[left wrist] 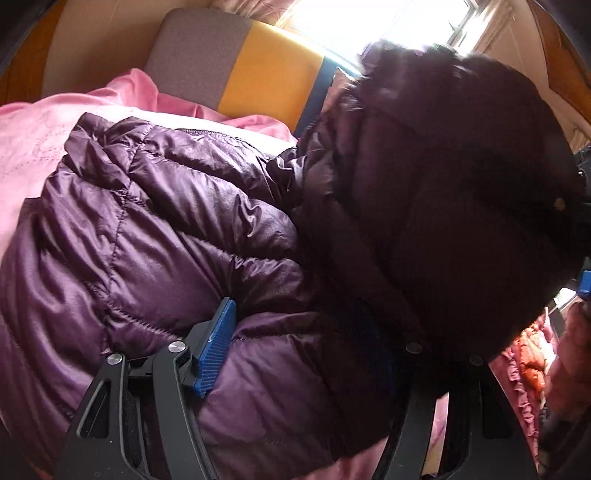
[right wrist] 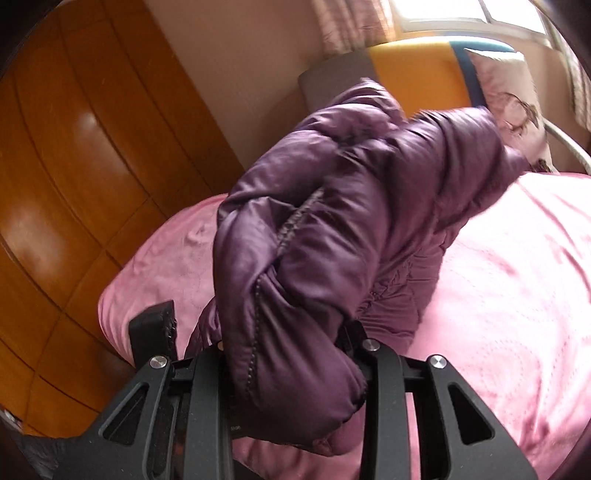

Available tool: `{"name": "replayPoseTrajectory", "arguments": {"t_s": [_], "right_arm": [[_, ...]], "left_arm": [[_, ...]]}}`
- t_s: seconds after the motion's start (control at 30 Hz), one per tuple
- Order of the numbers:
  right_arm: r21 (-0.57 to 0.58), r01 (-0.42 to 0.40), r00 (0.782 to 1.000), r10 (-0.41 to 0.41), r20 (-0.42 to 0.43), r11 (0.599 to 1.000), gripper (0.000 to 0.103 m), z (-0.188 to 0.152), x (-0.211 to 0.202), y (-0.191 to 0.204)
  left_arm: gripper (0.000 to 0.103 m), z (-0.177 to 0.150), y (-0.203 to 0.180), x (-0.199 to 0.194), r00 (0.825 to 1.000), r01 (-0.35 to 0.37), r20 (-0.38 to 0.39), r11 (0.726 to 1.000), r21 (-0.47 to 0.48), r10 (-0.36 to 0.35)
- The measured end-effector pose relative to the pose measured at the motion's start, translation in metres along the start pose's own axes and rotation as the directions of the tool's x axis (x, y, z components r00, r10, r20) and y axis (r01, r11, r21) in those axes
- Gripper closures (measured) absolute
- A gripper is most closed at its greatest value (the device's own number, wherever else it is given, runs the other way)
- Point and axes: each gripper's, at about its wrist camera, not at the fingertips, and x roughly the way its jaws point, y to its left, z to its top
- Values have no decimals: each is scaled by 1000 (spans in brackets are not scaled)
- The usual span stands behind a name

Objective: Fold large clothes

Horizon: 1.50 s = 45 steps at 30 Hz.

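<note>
A purple quilted down jacket (left wrist: 166, 229) lies on the pink bed cover (left wrist: 33, 147). My left gripper (left wrist: 295, 343) has jacket fabric bulging between its fingers; the blue left pad (left wrist: 216, 347) presses the quilting and the right finger is hidden under a dark raised fold (left wrist: 443, 203). In the right wrist view the jacket (right wrist: 332, 221) is lifted and bunched above the bed cover (right wrist: 517, 277). My right gripper (right wrist: 291, 350) holds a thick zipper-edged fold; the left finger (right wrist: 155, 332) shows and the right one is buried in fabric.
A grey and yellow headboard (left wrist: 236, 62) and a bright window (left wrist: 369, 26) stand behind the bed. A wooden wardrobe (right wrist: 74, 166) is at the left. A patterned pillow (right wrist: 509, 88) leans at the bed head. Orange and pink clothes (left wrist: 528, 354) lie at the right.
</note>
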Motion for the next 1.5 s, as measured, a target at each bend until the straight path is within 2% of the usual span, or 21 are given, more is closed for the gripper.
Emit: {"name": "replayPoseTrajectory", "arguments": {"t_s": [0.1,0.2,0.33,0.43,0.5,0.53,0.57,0.6,0.67,0.77,0.87,0.9,0.97,1.03,1.1,1.17,1.23,1.3,1.33,1.5], "right_arm": [[-82,30,999,-32,-25,996,75,1,12,19],[-154,58,997,-66,-49,986,75,-1,31,44],[-241,84,992,-105,-75,967,72,-13,54,71],[-327,110,985,-148,-93,939,69,-24,74,94],[-379,136,979,-182,-89,915,62,-32,84,105],[-404,147,977,-196,-82,903,59,-37,87,109],[-418,147,977,-196,-77,896,50,-41,89,113],[-430,144,979,-192,-71,892,42,-46,89,115],[-465,139,982,-184,-52,874,37,-53,87,121],[-499,126,985,-166,-37,858,32,-56,93,135],[-501,94,992,-125,-29,860,27,-60,92,134],[-498,73,995,-100,-28,864,24,-60,90,132],[-488,6,999,-29,-39,873,19,-59,80,126],[-442,-121,992,96,-80,889,17,-54,58,109],[-355,-239,971,214,-110,904,18,-46,36,84],[-283,-276,961,264,-82,919,20,-38,14,54],[-236,-223,975,220,-41,946,23,-29,6,27],[-213,-143,990,141,-21,967,33,-23,8,5],[-206,-110,994,109,-18,972,35,-19,11,-5],[-271,-52,998,39,-54,961,35,-30,35,-7]], "left_arm": [[37,3,14,-31,998,58,24,997,-55,-57],[37,8,41,-77,993,58,110,991,-122,-44],[37,19,81,-141,964,139,252,967,-212,-83],[34,29,89,-163,948,187,296,960,-209,-120],[32,38,90,-165,943,216,296,955,-202,-151],[27,42,89,-164,943,226,292,952,-204,-161],[21,47,87,-161,942,237,286,950,-204,-174],[20,47,85,-161,941,251,279,948,-197,-192],[20,60,83,-152,949,239,253,952,-193,-188],[20,82,84,-131,966,222,174,956,-192,-190],[22,95,79,-102,981,193,59,956,-219,-184],[28,100,75,-88,985,170,5,959,-228,-173],[72,103,71,-70,989,125,-56,970,-209,-139],[82,104,71,-63,991,90,-76,973,-213,-108],[83,105,73,-64,991,90,-73,972,-216,-108],[85,103,73,-70,992,84,-71,975,-207,-101],[85,102,78,-72,993,72,-77,976,-207,-89],[85,103,87,-71,993,59,-82,974,-220,-79],[85,100,89,-73,994,52,-87,972,-228,-73],[85,89,107,-77,993,-15,-114,963,-269,-17]]}}
